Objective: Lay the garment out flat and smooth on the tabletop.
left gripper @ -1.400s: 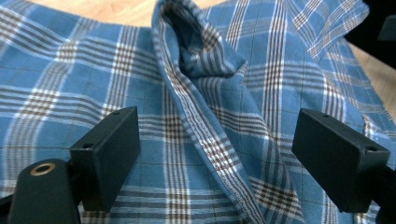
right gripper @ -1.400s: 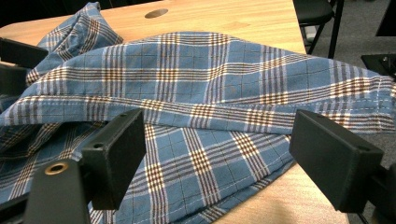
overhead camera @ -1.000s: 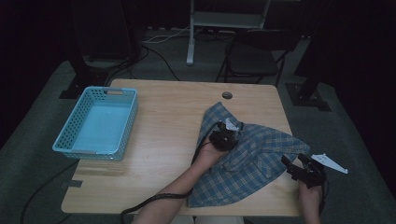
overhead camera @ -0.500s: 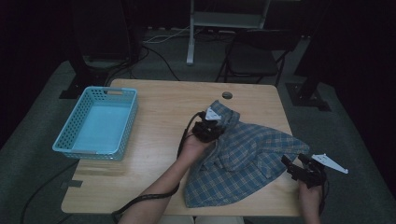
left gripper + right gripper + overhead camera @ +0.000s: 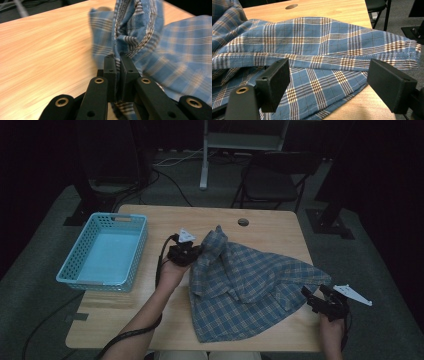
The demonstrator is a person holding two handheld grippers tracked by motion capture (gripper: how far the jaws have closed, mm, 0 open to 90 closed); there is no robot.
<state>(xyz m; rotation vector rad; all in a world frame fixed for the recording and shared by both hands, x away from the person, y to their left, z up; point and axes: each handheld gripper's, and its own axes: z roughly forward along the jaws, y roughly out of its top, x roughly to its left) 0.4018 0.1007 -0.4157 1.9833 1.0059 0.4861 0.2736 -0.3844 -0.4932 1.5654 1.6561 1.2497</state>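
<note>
dark room ringed wooden table (image 5: 150, 320); bare wood lay open along far edge and at near left corner. blue plaid cloth (image 5: 250, 285) spread over table's right half, right corner reaching table edge. left gripper (image 5: 186, 254), mid-table, jaws clamped tight on cloth's bunched fold, lifted it in peak. right gripper (image 5: 320, 300), at cloth's near right edge, jaws wide apart, hem lay between them, untouched. blue basket (image 5: 102, 255) stood at left edge, well apart from cloth.

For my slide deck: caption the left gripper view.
Left gripper pinches a fold of the blue plaid cloth above the wooden table.
</note>
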